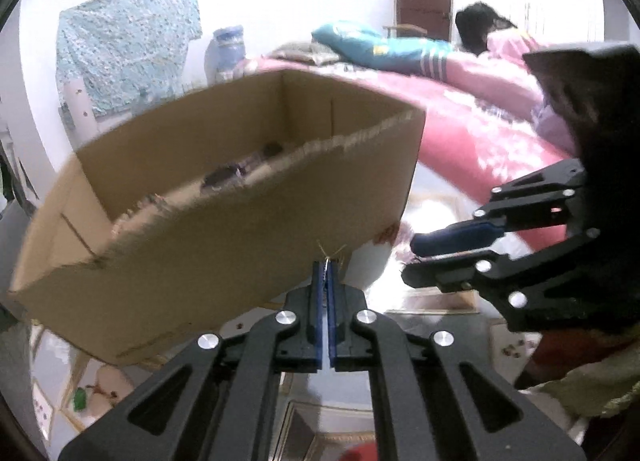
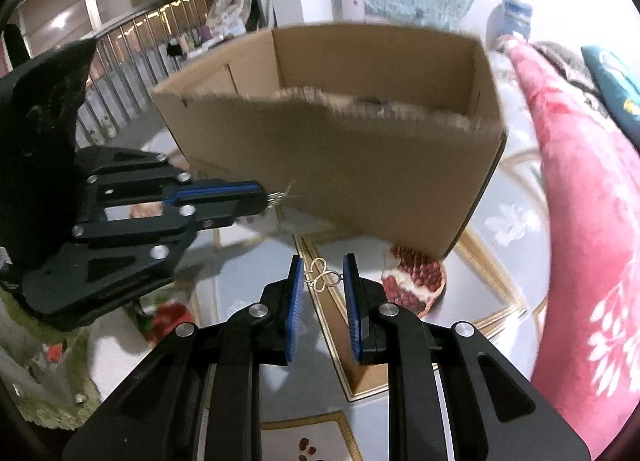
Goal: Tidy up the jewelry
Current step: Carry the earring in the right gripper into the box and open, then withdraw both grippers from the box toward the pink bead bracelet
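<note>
Left gripper (image 1: 327, 267): we are pinching a thin gold earring (image 1: 331, 251) tight between the closed tips, low in the middle of the left view.
Right gripper (image 2: 323, 275): we are squeezing a looped gold earring (image 2: 322, 278) between the blue pads (image 2: 295, 273), low in the middle of the right view.
Cardboard box (image 2: 340, 165): it is sitting just behind both grippers, open at the top.
Doing it well: we should be lifting both earrings above the torn edge (image 2: 352, 105), then letting go gently.
Pose: both grippers are pointing down and forward.
</note>
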